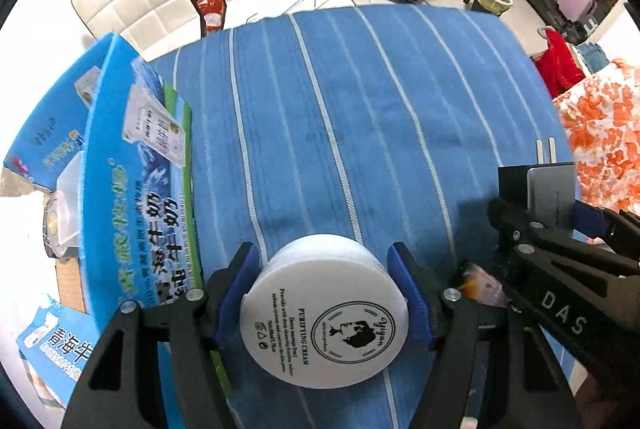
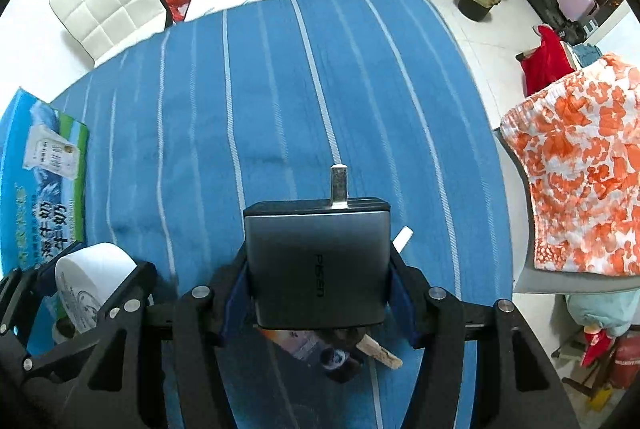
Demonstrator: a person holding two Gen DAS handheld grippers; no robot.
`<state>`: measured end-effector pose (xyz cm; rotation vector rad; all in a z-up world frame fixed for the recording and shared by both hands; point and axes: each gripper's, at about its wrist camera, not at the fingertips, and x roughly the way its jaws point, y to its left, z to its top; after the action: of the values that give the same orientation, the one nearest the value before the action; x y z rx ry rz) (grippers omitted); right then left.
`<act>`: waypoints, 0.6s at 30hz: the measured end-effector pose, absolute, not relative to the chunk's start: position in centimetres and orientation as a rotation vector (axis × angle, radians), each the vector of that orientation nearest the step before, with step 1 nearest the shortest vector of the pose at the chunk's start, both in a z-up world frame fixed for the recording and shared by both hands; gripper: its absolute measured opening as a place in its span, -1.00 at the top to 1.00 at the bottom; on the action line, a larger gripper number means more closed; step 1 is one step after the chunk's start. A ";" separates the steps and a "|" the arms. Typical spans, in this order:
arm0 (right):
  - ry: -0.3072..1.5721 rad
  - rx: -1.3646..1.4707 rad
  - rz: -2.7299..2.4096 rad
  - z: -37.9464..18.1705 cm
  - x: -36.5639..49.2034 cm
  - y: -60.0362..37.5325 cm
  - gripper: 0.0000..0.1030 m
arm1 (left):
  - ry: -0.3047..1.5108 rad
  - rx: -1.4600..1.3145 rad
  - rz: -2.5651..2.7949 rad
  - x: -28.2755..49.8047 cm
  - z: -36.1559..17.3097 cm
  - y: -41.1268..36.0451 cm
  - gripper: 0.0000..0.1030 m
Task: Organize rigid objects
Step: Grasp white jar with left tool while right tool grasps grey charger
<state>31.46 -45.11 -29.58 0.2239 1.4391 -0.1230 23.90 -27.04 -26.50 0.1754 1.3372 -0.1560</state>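
- Left wrist view: the white cream jar [image 1: 325, 313] sits clamped between the blue pads of the left tongs [image 1: 325, 303], lifted over the striped tabletop [image 1: 360, 101], just right of the blue milk carton box [image 1: 132, 197].
- Right wrist view: the right tongs [image 2: 318, 281] are clamped on the grey charger [image 2: 318, 261], prongs forward, well right of that box [image 2: 40, 189].
- Judgement: carry the jar level, clear the box wall before lowering, and release only once it rests inside.
- Keep the charger away from the jar; the two tongs are close.
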 end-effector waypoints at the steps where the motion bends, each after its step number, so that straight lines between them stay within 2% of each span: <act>1: 1.432 0.231 -0.124 -29.1 31.3 -45.2 -0.20 | 1.333 0.172 -0.159 23.7 -26.3 -27.0 -0.25; 10: 1.320 0.276 -0.137 -21.6 28.7 -47.3 -0.20 | 1.227 0.112 -0.194 22.2 -19.6 -24.0 -0.25; 18: 1.235 0.263 -0.052 -13.6 25.0 -42.8 -0.20 | 1.097 0.095 -0.180 19.6 -12.6 -18.6 -0.25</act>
<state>25.02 -42.76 -13.65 0.2629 1.2354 -0.0517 19.61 -18.59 -12.63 0.0951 1.0970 -0.1796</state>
